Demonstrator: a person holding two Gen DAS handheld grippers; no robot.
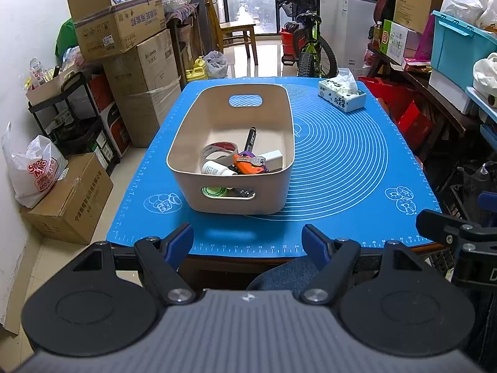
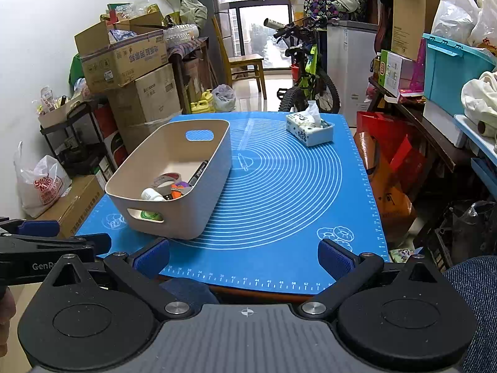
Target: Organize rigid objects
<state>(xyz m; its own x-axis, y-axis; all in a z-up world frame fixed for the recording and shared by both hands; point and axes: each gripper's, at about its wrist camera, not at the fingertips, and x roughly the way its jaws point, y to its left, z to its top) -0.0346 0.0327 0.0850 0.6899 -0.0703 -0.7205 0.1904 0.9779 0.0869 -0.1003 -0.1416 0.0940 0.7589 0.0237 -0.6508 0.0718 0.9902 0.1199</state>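
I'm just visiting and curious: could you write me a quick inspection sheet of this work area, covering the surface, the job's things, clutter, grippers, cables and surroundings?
Surface: blue mat with printed rings covers the table.
Job's things: beige bin on the mat holds a tape roll, black marker, white bottle, orange tool and white block.
Clutter: tissue pack at the far right of the mat.
Grippers: left gripper and right gripper open, empty, at the near edge.
Cables: nothing seen.
Surroundings: stacked cardboard boxes, bicycle, wooden chair.
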